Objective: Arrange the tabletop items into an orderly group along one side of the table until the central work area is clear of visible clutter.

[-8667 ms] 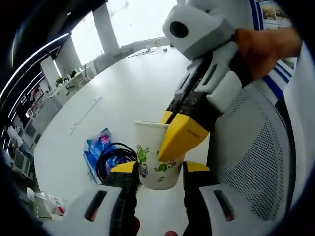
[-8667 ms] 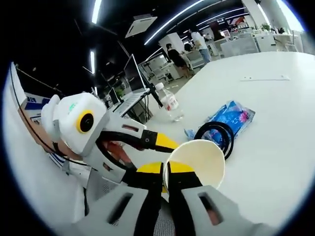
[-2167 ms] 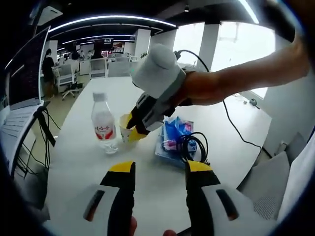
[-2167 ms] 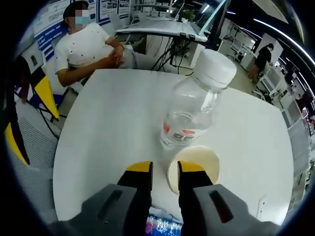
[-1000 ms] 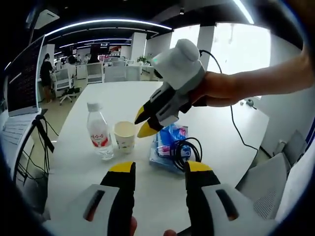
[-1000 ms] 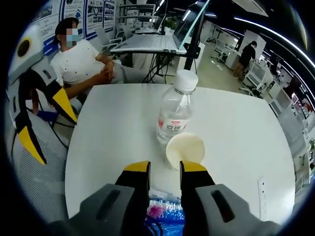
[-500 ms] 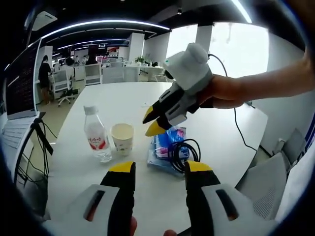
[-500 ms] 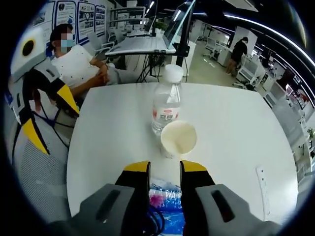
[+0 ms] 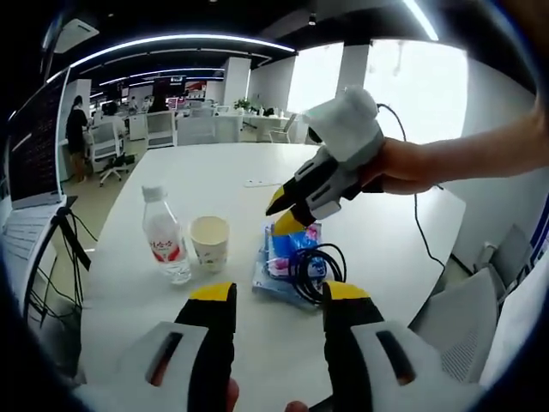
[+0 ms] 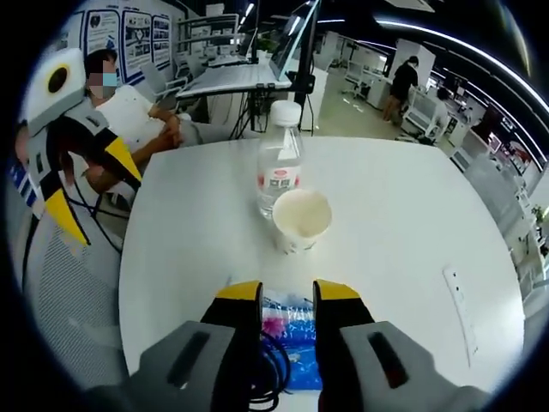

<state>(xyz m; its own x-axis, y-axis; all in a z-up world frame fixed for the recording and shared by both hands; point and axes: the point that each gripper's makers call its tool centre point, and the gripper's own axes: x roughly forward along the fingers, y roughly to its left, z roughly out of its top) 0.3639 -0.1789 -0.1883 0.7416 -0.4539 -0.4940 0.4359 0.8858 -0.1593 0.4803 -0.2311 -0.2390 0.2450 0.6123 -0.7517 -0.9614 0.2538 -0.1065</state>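
Now paper cup (image 9: 209, 241), cream, tapered, open-topped, upright at centre-left of left gripper view on white table (image 9: 232, 176) | clear plastic water bottle (image 9: 165, 234), white cap, red label unreadable, just left | glossy blue packet (image 9: 286, 253) under black cable coil (image 9: 316, 273) | left gripper (image 9: 274, 296) parted, empty | right gripper (image 10: 286, 296) narrowly parted, empty, above packet.

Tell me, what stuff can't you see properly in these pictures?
- Blue plastic packet, right gripper view: partly behind the right gripper.
- Black coiled cable, same view: mostly behind that gripper's body.
- Clear plastic water bottle, left gripper view: label words too small.
- White paper cup, left gripper view: inside unseen.
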